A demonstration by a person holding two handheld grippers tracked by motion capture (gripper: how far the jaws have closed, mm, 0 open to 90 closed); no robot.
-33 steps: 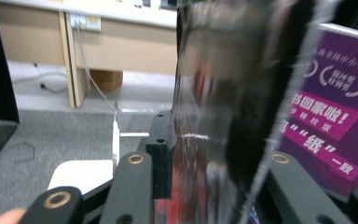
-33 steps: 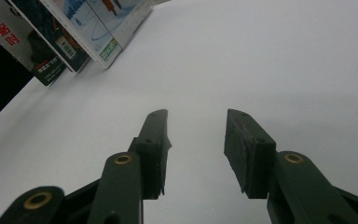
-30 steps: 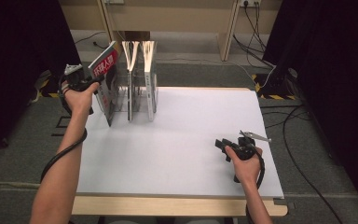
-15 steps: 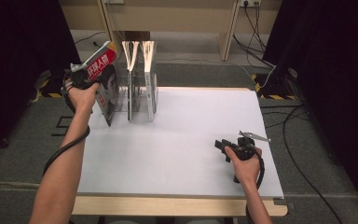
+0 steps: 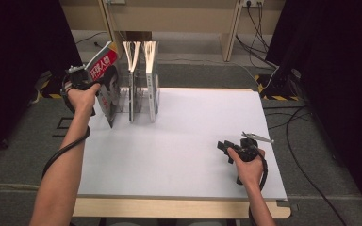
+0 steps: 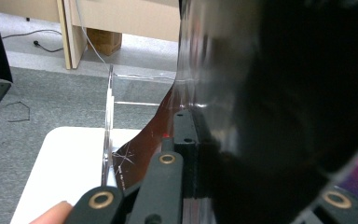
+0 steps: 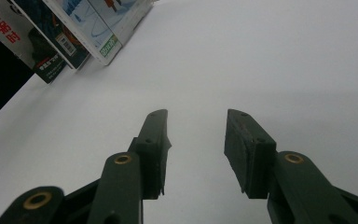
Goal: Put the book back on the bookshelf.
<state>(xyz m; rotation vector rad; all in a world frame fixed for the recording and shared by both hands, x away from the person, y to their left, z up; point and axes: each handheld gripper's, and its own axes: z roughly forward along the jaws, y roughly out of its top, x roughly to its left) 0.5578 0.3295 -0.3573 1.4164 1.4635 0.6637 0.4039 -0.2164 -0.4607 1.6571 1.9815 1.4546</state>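
A: Item one. Left gripper (image 5: 90, 81), far-left corner of the white table (image 5: 184, 155). Condition?

B: Its jaws have just been closing and now clamp the magazine (image 5: 104, 80), the red-and-black one with white characters on a red band. In the left gripper view the dark glossy cover (image 6: 270, 107) sits pressed between the jaws.

A: Location of the magazine?

B: Leftmost slot of the clear rack (image 5: 139, 96), tilted toward the person's left, top edge above the rack. Whether its foot touches the rack floor cannot be told.

A: Item two. Other rack contents?

B: Two more magazines (image 5: 141, 80), upright in the slots to the right, pages fanned at the top. Their covers also show at the top left of the right gripper view (image 7: 74, 32).

A: Item three. Right gripper (image 5: 224, 148)?

B: Near the table's right edge, well apart from the rack. Jaws parted, nothing between them; bare tabletop lies ahead in its own view (image 7: 193, 140).

A: Step in hand?

B: By judgement, the grasp stage of a rack transfer: the magazine is secured, either for lifting out or for seating.

A: Next move requires?

B: A straight pull or push along the slot, keeping the cover clear of the acrylic divider (image 6: 108, 135) just beside it, and a firm grip, since glossy paper may slip.
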